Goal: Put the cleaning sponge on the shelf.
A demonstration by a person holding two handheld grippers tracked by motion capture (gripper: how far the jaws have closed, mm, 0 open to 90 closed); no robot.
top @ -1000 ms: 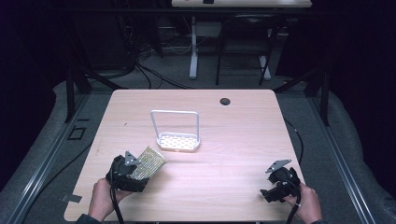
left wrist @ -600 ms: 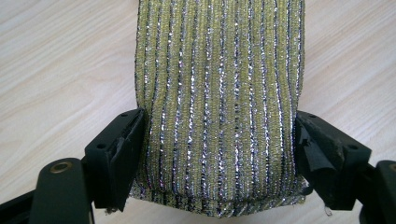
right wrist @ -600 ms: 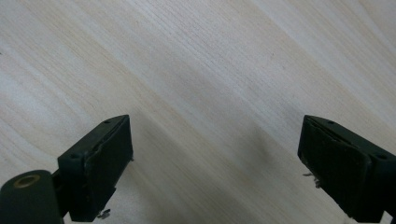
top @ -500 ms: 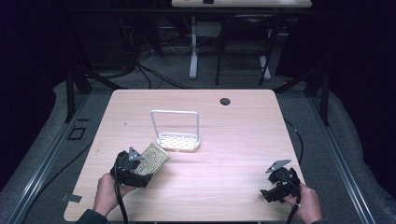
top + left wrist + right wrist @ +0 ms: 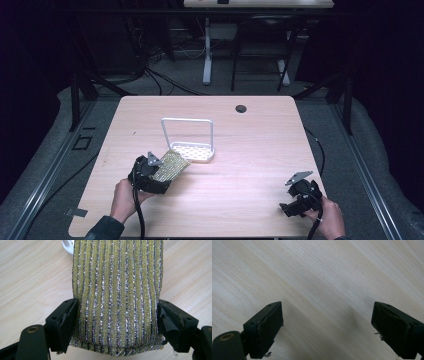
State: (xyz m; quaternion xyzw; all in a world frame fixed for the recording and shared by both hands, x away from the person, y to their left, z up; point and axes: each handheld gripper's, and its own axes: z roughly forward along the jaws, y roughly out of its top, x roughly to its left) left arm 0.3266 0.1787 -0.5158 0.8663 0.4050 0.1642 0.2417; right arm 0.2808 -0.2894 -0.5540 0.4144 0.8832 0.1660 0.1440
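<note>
The high view was dim overall: the room around the table [image 5: 260,150] sank into near black, with the upper left and right of the frame almost unreadable. Light fell from above onto the tabletop, which stood out pale and evenly lit, a little brighter near the centre. That view was soft and slightly grainy, fine detail smeared. In the left gripper view the picture was bright and sharp; the glittery sponge [image 5: 117,297] threw tiny specks of glare along its threads. In the right gripper view the wood grain was clear at the top, while a broad soft shadow lay across the lower middle of the frame.
</note>
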